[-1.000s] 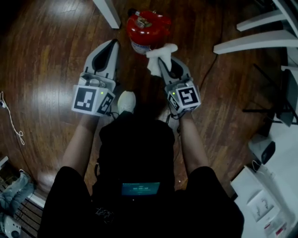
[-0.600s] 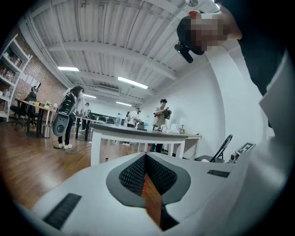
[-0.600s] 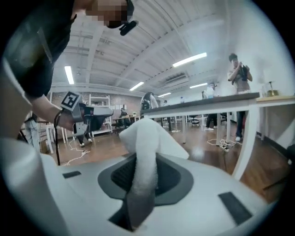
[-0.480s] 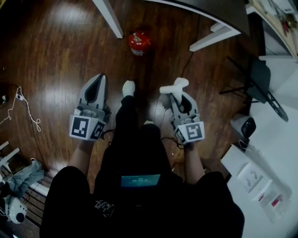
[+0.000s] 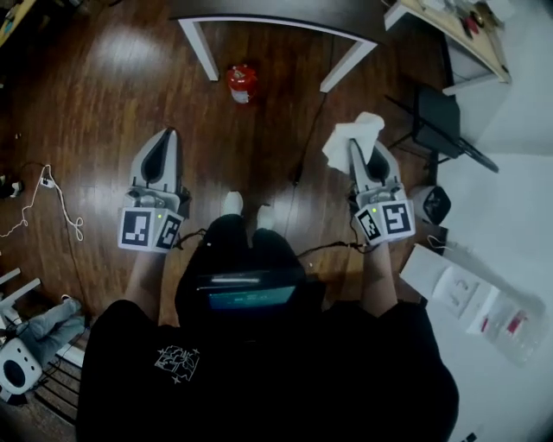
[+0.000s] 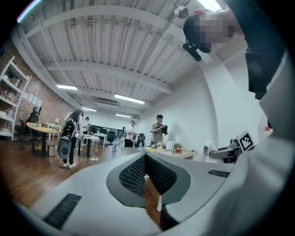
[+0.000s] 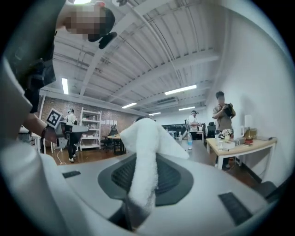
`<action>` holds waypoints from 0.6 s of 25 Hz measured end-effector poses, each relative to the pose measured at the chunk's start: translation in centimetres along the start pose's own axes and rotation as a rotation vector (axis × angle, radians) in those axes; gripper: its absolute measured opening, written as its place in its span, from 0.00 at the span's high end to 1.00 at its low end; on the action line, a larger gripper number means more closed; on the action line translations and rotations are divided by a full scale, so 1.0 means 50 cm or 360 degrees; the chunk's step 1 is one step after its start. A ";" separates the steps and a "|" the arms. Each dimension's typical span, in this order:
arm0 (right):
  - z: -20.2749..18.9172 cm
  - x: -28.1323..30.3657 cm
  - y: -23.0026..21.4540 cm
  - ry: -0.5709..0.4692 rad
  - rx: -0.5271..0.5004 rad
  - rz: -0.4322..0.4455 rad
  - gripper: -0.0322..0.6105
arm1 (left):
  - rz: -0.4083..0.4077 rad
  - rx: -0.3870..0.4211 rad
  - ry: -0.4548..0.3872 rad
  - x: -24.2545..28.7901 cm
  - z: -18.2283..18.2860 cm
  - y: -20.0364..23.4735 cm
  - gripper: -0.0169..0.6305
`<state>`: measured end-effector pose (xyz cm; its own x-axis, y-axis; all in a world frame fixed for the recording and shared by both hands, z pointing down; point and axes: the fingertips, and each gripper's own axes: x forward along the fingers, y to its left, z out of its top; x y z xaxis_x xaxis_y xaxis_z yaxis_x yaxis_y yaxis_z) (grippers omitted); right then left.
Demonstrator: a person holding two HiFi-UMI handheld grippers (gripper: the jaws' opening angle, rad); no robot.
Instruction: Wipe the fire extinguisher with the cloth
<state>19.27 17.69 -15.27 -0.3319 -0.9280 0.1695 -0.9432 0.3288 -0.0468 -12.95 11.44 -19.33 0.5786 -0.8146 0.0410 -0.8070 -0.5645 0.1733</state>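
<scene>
Head view alone caught fire extinguisher (image 5: 243, 82) upright under table (image 5: 200, 50), axis vertical, top toward camera, right gripper (image 5: 356, 148) well short of it pinching cloth (image 5: 352, 136), left gripper (image 5: 163, 138) likewise, jaws together, empty.

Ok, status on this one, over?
Left tongs shut, empty. Right tongs shut on cloth. Fire extinguisher on floor by table legs, well away from both.

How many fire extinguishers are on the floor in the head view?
1. The red fire extinguisher stands on the wooden floor, between the two white table legs. Others may be hidden under the dark table top.
</scene>
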 end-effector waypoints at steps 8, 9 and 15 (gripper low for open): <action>0.028 -0.056 0.161 -0.0108 0.0267 -0.0117 0.78 | -0.0124 -0.0041 -0.0021 -0.036 0.010 -0.069 0.97; 0.029 -0.050 0.186 -0.0119 0.0275 -0.0111 0.78 | -0.0127 -0.0055 -0.0032 -0.040 0.010 -0.072 0.97; 0.033 0.002 0.298 -0.0136 0.0222 -0.0057 0.78 | -0.0179 -0.0088 -0.0035 -0.047 -0.002 -0.101 0.97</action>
<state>5.17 22.18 -17.57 -0.2921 -0.9522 0.0891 -0.9451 0.2730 -0.1797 -10.22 16.19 -20.19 0.6618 -0.7497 -0.0035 -0.7292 -0.6447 0.2294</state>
